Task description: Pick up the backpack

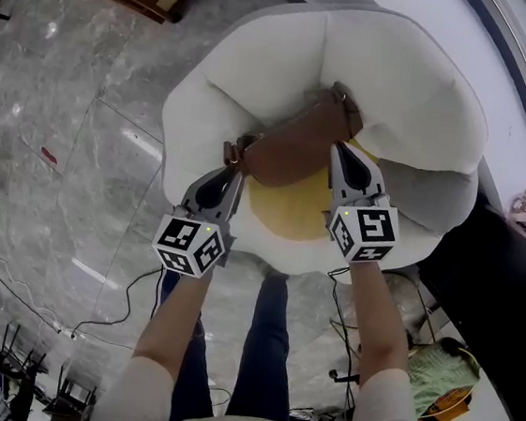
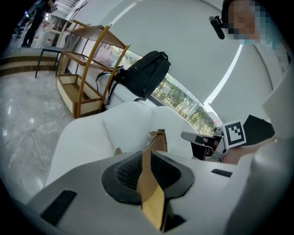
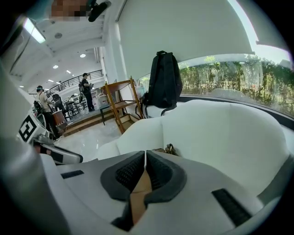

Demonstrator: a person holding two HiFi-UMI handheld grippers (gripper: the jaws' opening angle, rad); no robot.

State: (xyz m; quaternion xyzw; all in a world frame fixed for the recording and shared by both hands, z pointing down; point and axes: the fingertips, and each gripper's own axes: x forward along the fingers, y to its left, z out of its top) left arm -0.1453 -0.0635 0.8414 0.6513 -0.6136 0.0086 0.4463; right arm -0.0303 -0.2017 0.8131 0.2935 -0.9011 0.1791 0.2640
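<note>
A brown leather backpack (image 1: 294,147) hangs over the seat of a white petal-shaped armchair (image 1: 408,99) with a yellow seat cushion (image 1: 286,212). My left gripper (image 1: 237,160) is shut on the bag's left end, and in the left gripper view a tan strap (image 2: 151,181) is pinched between its black pads (image 2: 126,172). My right gripper (image 1: 337,153) is shut on the bag's right end, and a brown strap (image 3: 139,189) shows between its pads (image 3: 161,172). The bag's body is mostly hidden in both gripper views.
A black backpack (image 3: 164,80) hangs beside a wooden shelf rack (image 2: 85,73) behind the armchair. Cables (image 1: 130,298) trail over the marble floor. A dark desk (image 1: 490,287) and a green cloth (image 1: 433,371) lie to the right. People (image 3: 46,110) stand far off.
</note>
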